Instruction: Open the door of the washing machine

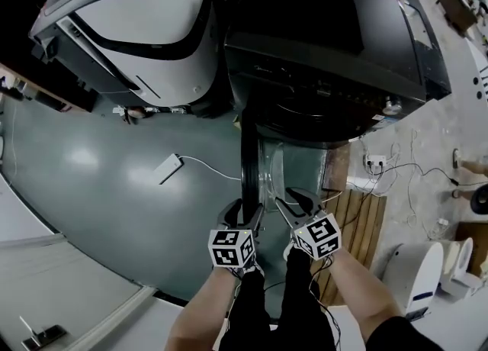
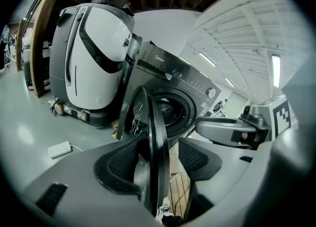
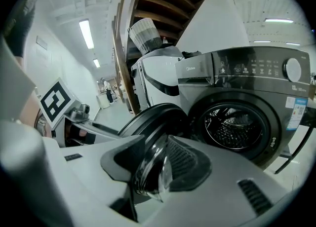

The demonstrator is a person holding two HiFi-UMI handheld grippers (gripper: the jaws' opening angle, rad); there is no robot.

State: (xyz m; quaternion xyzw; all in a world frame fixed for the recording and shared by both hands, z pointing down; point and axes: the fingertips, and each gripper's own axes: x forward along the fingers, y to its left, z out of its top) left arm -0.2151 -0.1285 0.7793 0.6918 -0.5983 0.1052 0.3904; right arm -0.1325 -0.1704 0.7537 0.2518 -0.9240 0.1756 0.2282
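The dark front-loading washing machine [image 1: 328, 44] stands ahead with its round door [image 1: 248, 159] swung out towards me, edge-on in the head view. The drum opening [image 3: 232, 127] is uncovered. My left gripper [image 2: 158, 164] straddles the door's black rim [image 2: 154, 142]. The left pad [image 2: 118, 167] lies against the door, and floor shows between the rim and the right pad [image 2: 200, 159]. My right gripper [image 3: 155, 167] is closed on the door's glass bowl [image 3: 150, 171], which fills the gap between its pads. In the head view the left gripper [image 1: 245, 216] and right gripper [image 1: 299, 203] sit side by side at the door's near edge.
A white and grey machine [image 1: 145, 29] stands left of the washer. A white adapter [image 1: 168, 168] with its cable lies on the grey floor. A wooden pallet [image 1: 358, 227] lies under the washer's right side, with a power strip [image 1: 374, 162], cables and a white appliance [image 1: 419, 273] beyond.
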